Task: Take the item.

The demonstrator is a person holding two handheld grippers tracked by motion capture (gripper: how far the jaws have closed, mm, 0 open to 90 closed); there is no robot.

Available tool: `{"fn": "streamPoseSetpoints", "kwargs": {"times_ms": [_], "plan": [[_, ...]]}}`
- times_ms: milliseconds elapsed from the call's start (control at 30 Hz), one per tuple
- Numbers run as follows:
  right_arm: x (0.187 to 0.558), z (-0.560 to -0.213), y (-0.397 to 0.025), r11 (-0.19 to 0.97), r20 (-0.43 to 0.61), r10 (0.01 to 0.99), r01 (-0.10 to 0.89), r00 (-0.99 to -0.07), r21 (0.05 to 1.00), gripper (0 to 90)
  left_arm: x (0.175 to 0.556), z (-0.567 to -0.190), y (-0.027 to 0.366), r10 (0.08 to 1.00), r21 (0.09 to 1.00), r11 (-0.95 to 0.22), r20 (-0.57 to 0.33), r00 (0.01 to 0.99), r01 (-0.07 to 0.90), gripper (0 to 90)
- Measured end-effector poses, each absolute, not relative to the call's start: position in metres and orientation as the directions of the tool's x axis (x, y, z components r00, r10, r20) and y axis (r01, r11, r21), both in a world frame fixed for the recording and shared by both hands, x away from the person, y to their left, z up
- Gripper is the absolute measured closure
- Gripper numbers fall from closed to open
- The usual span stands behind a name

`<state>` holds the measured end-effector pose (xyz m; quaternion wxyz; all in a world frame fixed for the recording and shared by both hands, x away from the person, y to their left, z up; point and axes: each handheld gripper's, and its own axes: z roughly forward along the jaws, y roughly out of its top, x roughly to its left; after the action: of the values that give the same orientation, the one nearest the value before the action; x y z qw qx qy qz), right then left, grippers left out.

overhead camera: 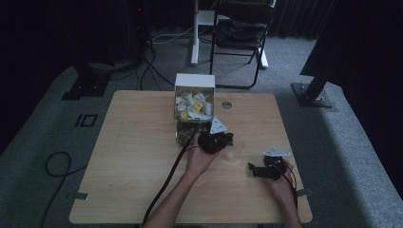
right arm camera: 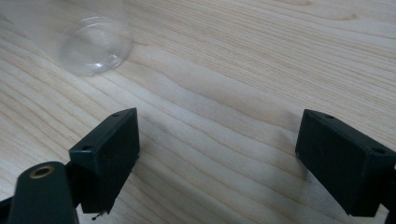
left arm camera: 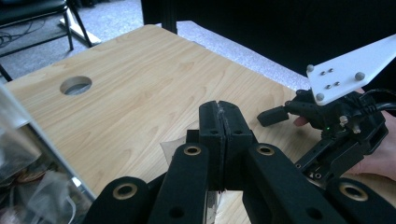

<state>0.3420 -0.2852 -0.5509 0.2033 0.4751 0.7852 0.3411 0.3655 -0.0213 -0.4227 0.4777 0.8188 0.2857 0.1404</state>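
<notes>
My left gripper hovers over the table's middle, just right of a clear box with a white lid and several sachets inside. In the left gripper view its jaws are pressed together, and a thin clear film shows at their side, seemingly the wall of a clear plastic cup. That cup's round base appears at the upper left of the right gripper view. My right gripper is low over the table at the right, open, with bare wood between its fingers. It points toward the left gripper.
The wooden table has a round cable hole behind the box. The left gripper's black cable runs to the front edge. A chair stands beyond the table. The box's clear wall is close on the left.
</notes>
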Motion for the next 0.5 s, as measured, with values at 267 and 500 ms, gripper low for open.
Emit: {"fn": "streamPoseSetpoints", "kwargs": {"times_ms": [267, 500], "plan": [[0.342, -0.551, -0.285, 0.315, 0.005, 0.885, 0.607, -0.465, 0.729, 13.5, 0.370, -0.422, -0.041, 0.581, 0.863, -0.379, -0.059, 0.812, 0.334, 87.9], [0.342, -0.551, -0.285, 0.315, 0.005, 0.885, 0.608, -0.465, 0.729, 13.5, 0.373, -0.425, -0.043, 0.594, 0.860, -0.377, -0.059, 0.802, 0.343, 56.0]]}}
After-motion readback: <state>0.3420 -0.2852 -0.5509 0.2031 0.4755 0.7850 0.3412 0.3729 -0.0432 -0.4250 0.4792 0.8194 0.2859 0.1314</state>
